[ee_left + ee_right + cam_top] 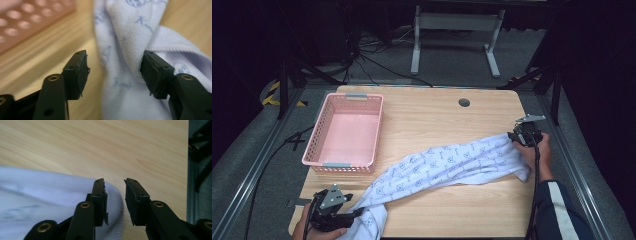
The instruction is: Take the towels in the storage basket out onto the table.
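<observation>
The white towel (447,165) with small blue prints lies bunched up in a long strip across the bench (437,115).

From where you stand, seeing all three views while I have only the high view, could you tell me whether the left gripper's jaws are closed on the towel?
Observer: No, the left gripper is open; the towel touches just one pad.
Operator: Thanks. And the right gripper?
Observer: The right gripper is open too, with a clear gap between its jaws.
Operator: Is cloth in that gap?
Observer: A blurred towel edge lies under it.
</observation>
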